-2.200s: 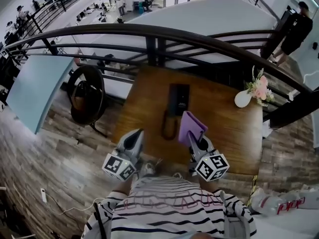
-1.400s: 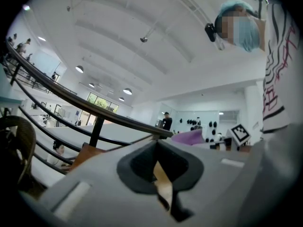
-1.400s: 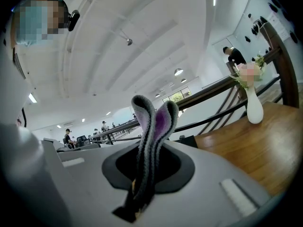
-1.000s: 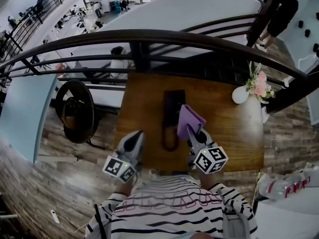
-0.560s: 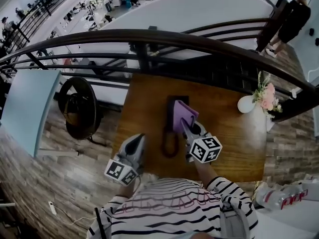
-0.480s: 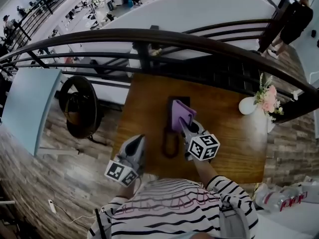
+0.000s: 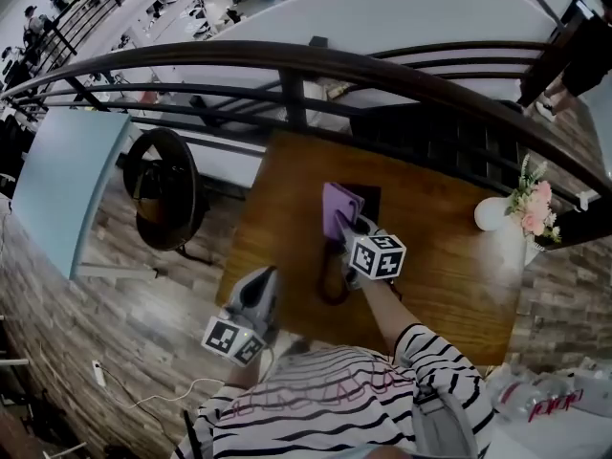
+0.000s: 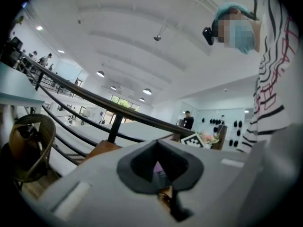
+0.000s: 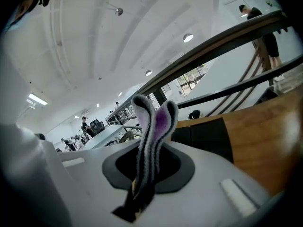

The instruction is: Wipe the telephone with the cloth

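Note:
A black telephone (image 7: 366, 202) lies at the middle of the wooden table (image 7: 449, 266), its coiled cord (image 7: 332, 277) looping toward me. A purple cloth (image 7: 338, 208) covers the telephone's left part. My right gripper (image 7: 345, 227) is shut on that cloth and holds it on the telephone. In the right gripper view the cloth (image 9: 152, 122) stands folded between the jaws of the right gripper (image 9: 146, 170), with the dark telephone (image 9: 204, 136) just beyond. My left gripper (image 7: 264, 278) hangs shut and empty at the table's near left edge, apart from the telephone. The left gripper (image 8: 162, 175) faces the table.
A white vase of pink flowers (image 7: 529, 204) stands at the table's far right corner. A dark curved railing (image 7: 382, 70) runs right behind the table. A round wicker chair (image 7: 163, 189) sits on the plank floor to the left.
My right gripper has carried the cloth forward and left, from beside the telephone onto it. The left gripper has stayed at the near left edge.

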`<state>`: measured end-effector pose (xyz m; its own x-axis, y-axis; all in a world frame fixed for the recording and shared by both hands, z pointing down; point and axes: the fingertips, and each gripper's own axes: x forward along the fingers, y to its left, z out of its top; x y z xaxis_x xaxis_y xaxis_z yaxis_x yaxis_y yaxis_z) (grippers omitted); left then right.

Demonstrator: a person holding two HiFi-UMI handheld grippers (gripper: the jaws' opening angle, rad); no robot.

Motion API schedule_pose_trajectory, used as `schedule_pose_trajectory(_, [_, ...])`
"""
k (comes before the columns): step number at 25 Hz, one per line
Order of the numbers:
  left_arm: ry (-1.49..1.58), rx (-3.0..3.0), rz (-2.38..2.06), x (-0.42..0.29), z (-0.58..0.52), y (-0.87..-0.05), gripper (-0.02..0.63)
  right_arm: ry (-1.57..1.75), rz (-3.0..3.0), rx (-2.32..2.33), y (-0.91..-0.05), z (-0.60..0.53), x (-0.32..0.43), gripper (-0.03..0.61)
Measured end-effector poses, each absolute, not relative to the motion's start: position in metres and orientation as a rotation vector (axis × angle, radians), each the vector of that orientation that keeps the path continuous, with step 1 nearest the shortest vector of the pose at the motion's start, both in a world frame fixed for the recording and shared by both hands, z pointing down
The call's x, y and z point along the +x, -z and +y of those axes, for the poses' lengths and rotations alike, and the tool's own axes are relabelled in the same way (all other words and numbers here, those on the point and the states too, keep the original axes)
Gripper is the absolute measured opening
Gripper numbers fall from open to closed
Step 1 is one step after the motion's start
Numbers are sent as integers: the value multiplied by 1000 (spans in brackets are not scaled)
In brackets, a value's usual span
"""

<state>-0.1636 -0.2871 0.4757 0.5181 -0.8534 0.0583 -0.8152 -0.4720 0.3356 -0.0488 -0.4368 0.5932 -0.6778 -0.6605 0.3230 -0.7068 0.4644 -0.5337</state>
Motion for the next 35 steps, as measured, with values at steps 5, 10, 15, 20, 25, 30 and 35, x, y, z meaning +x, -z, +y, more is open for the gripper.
schedule_pose_trajectory(5, [159,2430,-1402,-162,-287,-481,2,-1032,-2576,1223,-615,-451,-52,37])
schedule_pose_trajectory(10, [158,2446,-1374,-158,-298,-483,2,-1007,-2529,1251,-625,-465,-45,37])
schedule_pose_trajectory(15, [156,2474,-1319,-147,-308,-483,2,-991,-2471,1331,-630,-473,-17,37])
schedule_pose_trajectory(20, [150,2499,-1264,-132,-311,-483,2,-971,-2402,1419,-635,-470,26,37])
schedule_pose_trajectory(25, [146,2521,-1210,-118,-314,-482,2,-947,-2337,1506,-637,-468,68,37])
schedule_pose_trajectory(30, [143,2538,-1173,-106,-316,-482,2,-924,-2293,1547,-639,-467,92,37])
schedule_pose_trajectory(35, [142,2547,-1163,-107,-312,-482,2,-910,-2279,1581,-636,-459,98,37])
